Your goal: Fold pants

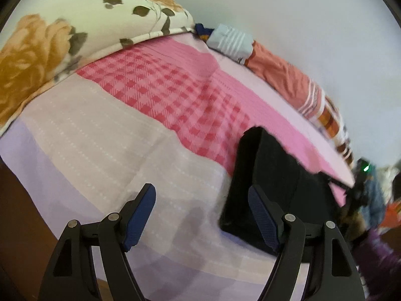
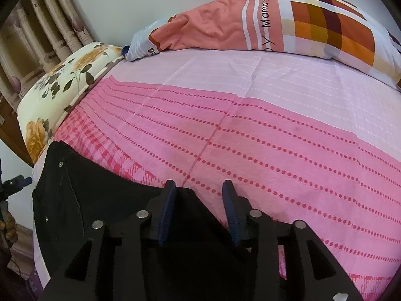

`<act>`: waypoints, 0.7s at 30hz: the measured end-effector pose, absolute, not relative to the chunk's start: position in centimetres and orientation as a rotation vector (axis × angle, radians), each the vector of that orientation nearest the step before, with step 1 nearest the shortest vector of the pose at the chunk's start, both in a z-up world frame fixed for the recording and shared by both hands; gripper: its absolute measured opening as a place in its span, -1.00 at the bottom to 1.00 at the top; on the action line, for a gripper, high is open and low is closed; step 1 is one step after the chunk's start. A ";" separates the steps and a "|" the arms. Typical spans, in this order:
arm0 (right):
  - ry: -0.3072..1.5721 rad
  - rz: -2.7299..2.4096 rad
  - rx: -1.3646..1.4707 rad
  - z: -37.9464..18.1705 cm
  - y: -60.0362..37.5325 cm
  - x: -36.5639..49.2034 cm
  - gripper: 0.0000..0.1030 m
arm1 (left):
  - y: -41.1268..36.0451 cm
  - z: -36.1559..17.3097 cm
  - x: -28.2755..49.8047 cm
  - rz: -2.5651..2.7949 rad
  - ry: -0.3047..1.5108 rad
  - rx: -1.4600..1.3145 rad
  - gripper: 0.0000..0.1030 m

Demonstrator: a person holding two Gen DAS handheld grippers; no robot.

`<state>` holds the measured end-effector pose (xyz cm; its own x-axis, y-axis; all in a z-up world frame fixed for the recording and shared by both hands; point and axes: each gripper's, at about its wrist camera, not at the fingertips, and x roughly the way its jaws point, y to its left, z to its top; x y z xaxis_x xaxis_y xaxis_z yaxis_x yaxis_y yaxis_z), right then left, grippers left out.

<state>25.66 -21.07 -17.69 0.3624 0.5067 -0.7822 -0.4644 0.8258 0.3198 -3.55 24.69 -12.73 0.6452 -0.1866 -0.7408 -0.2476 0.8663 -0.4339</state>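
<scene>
Black pants [image 2: 100,200] already folded into compact rectangle on bed [image 2: 275,150], near edge. My left gripper [image 1: 201,215] wide, empty, beside bundle. My right gripper [image 2: 198,210] half-open over pants corner, pads not pressing. I judge folding nearly finished; perhaps final smoothing left.

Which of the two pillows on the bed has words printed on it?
The orange pillow with the checked patch, lying against the wall, carries black lettering. The cream pillow near the curtain shows only yellow flowers and dark leaves.
</scene>
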 end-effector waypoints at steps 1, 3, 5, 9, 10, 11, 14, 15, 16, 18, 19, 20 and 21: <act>1.024 0.633 0.038 -17.7 -20.9 25.6 -0.17 | 24.2 -12.1 -3.7 0.023 0.867 -0.532 0.48; 1.024 0.646 0.022 -17.6 -20.6 25.5 -0.04 | 22.6 -11.1 -3.8 -0.021 0.848 -0.495 0.48; 1.026 0.658 0.010 -17.5 -20.3 25.4 0.11 | 19.4 -9.6 -3.3 -0.091 0.827 -0.392 0.48; 1.039 0.665 0.036 -17.4 -20.4 25.7 0.12 | 14.4 -8.5 -2.4 -0.202 0.796 -0.266 0.49; 1.041 0.656 0.060 -17.3 -20.8 25.9 0.16 | 13.1 -8.8 -1.9 -0.233 0.808 -0.242 0.49; 1.040 0.639 0.082 -17.2 -21.2 26.1 0.17 | 12.3 -9.2 -1.7 -0.247 0.816 -0.231 0.48; 1.001 0.603 0.233 -16.1 -24.0 26.6 0.17 | 10.4 -10.8 -0.7 -0.293 0.841 -0.215 0.48; 0.983 0.589 0.299 -15.6 -25.3 26.6 0.17 | 10.0 -11.2 -0.6 -0.291 0.846 -0.201 0.48; 0.966 0.573 0.366 -15.0 -27.0 26.3 0.17 | 9.7 -11.9 -0.3 -0.284 0.855 -0.181 0.49; 0.921 0.557 0.465 -13.6 -30.2 24.9 0.17 | 9.5 -13.2 0.5 -0.271 0.889 -0.166 0.48; 0.890 0.547 0.511 -12.6 -32.5 23.5 0.17 | 9.5 -13.6 0.7 -0.270 0.894 -0.173 0.48; 0.868 0.533 0.541 -11.9 -34.6 21.9 0.17 | 9.7 -13.8 0.7 -0.267 0.895 -0.182 0.48; 0.850 0.519 0.563 -11.2 -36.5 20.4 0.17 | 9.9 -14.0 0.8 -0.258 0.894 -0.192 0.48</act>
